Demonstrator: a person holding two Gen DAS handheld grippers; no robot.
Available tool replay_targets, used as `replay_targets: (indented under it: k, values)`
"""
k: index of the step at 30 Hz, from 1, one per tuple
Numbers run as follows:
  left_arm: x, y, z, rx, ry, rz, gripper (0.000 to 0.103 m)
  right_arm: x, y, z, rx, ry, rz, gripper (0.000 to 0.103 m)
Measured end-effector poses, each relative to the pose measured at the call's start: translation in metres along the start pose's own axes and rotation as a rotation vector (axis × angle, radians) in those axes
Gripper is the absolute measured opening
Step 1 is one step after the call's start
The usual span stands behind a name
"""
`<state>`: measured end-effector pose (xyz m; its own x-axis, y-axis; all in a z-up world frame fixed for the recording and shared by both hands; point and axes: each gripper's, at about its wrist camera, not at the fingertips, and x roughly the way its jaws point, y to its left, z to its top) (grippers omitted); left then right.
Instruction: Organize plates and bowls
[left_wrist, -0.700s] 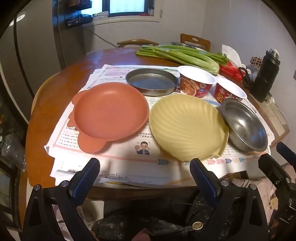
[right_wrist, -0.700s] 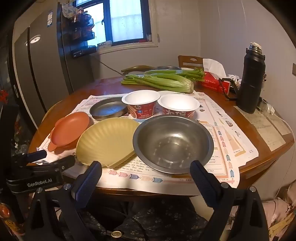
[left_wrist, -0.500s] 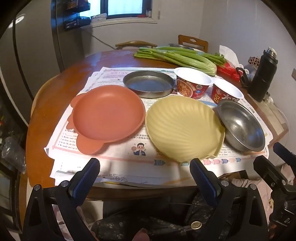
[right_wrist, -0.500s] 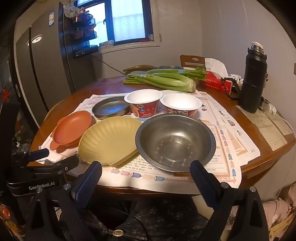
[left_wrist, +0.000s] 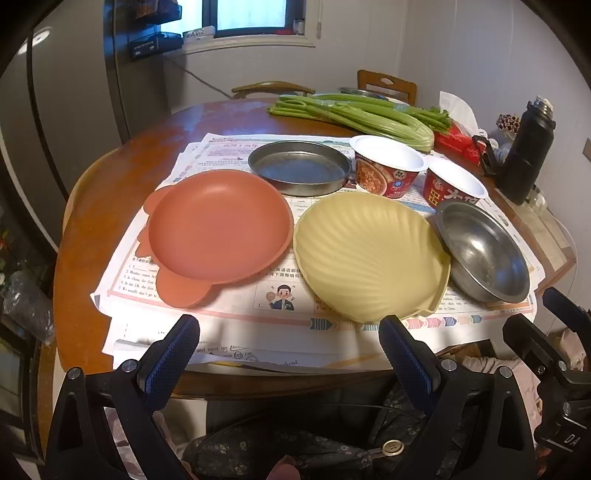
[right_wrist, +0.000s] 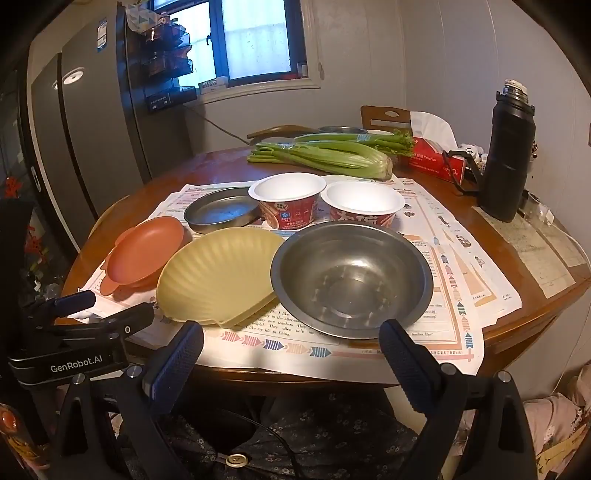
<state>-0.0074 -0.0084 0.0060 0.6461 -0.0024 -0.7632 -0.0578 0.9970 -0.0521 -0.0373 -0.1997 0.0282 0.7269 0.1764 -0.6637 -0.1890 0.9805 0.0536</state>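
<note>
A steel dish (right_wrist: 341, 129) at twelve o'clock is hiding behind celery (right_wrist: 325, 157); newspapers (left_wrist: 236, 325) are covering the round wooden bench (left_wrist: 92, 221); both grippers' jaws are gaping, released.

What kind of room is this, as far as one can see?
Most likely a home kitchen or dining corner: a tall fridge beside a window, and a round wooden table bearing celery and a steel bowl.
</note>
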Motion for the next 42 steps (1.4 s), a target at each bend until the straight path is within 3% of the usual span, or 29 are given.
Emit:
replay_targets:
  k: [42]
  values:
    - [0.0015,-0.0046,-0.0022,0.029,-0.003,0.001,0.098,0.0037,0.0026,-0.0017,-0.012,0.023,-0.003,0.096]
